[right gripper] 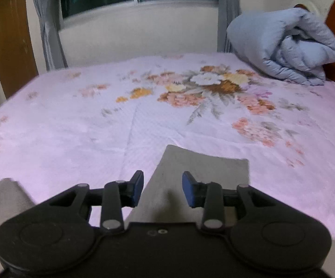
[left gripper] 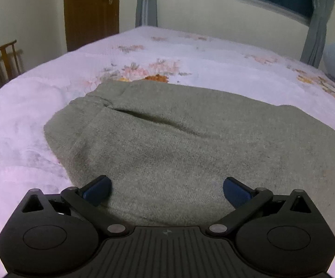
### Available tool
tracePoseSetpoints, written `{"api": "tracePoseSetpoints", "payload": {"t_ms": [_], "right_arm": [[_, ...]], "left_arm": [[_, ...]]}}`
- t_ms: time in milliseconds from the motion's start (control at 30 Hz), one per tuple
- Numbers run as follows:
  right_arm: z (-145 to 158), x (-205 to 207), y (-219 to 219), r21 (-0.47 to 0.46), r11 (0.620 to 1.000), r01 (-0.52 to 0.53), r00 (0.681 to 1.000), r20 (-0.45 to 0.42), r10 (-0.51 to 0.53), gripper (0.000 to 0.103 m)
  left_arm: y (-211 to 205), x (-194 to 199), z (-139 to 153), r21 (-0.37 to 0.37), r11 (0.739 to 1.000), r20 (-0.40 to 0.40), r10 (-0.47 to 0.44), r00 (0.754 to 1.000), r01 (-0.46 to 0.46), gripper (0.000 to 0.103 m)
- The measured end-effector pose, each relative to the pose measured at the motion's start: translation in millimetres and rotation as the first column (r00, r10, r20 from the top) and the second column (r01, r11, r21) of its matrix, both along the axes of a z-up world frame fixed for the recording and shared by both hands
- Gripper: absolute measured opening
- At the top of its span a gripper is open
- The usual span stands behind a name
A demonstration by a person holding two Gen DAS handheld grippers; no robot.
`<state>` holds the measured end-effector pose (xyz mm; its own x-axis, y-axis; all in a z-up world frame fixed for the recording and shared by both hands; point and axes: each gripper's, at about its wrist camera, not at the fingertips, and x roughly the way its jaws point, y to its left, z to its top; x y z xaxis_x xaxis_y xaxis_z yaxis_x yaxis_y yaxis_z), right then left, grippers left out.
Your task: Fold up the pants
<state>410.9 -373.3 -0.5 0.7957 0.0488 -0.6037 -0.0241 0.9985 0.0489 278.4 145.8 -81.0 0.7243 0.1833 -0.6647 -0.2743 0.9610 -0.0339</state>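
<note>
Grey-green pants (left gripper: 167,134) lie folded into a wide flat bundle on the bed, with a crease running across the upper layer. My left gripper (left gripper: 166,186) hovers over their near edge, jaws spread wide and nothing between the blue pads. In the right wrist view a squared-off end of the pants (right gripper: 202,169) lies flat on the sheet. My right gripper (right gripper: 162,186) hangs just above it, jaws partly open, and the pads do not press on the cloth. More of the same fabric (right gripper: 2,199) shows at the lower left.
The bed carries a pink floral sheet (right gripper: 74,127). A rolled pale-blue duvet (right gripper: 290,46) sits at its far right corner. Behind the bed are a window with grey curtains (right gripper: 49,37) and a brown door (left gripper: 90,11). A wooden chair (left gripper: 5,55) stands left of the bed.
</note>
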Motion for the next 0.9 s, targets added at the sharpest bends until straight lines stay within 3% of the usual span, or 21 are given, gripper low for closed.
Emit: {"api": "tracePoseSetpoints", "payload": {"t_ms": [233, 333, 433, 500, 567, 667, 733, 833, 900], "right_arm": [[-43, 90, 13, -0.091, 0.995, 0.045, 0.983, -0.172, -0.060, 0.029], [-57, 101, 20, -0.142, 0.989, 0.044, 0.974, -0.212, -0.074, 0.029], [-57, 98, 21, -0.150, 0.988, 0.040, 0.975, -0.209, -0.072, 0.025], [-57, 98, 20, -0.153, 0.988, 0.033, 0.974, -0.215, -0.066, 0.016], [-54, 97, 19, -0.144, 0.989, 0.022, 0.975, -0.215, -0.053, 0.005], [-45, 93, 21, -0.151, 0.988, 0.026, 0.983, -0.176, -0.053, 0.003], [-37, 87, 20, -0.153, 0.988, 0.031, 0.988, -0.147, -0.053, 0.002], [-24, 73, 14, -0.146, 0.989, 0.036, 0.992, -0.112, -0.053, 0.000], [-14, 63, 9, -0.140, 0.989, 0.037, 0.994, -0.092, -0.050, 0.000]], "left_arm": [[-2, -1, -5, 0.014, 0.999, 0.037, 0.040, 0.999, -0.040, 0.103], [-4, 2, -2, 0.037, 0.992, 0.085, 0.120, 0.989, -0.124, 0.103], [5, 8, 13, 0.095, 0.966, 0.152, 0.223, 0.963, -0.239, 0.103], [18, 20, 14, 0.105, 0.955, 0.125, 0.264, 0.956, -0.277, 0.103], [28, 33, 3, 0.094, 0.956, 0.041, 0.274, 0.961, -0.277, 0.103], [26, 35, -6, 0.117, 0.957, 0.025, 0.263, 0.965, -0.264, 0.103], [27, 32, -8, 0.102, 0.958, 0.020, 0.267, 0.964, -0.267, 0.103], [45, 28, -16, -0.049, 0.956, -0.009, 0.289, 0.957, -0.289, 0.103], [46, 30, -18, -0.050, 0.958, -0.010, 0.281, 0.960, -0.281, 0.103]]}}
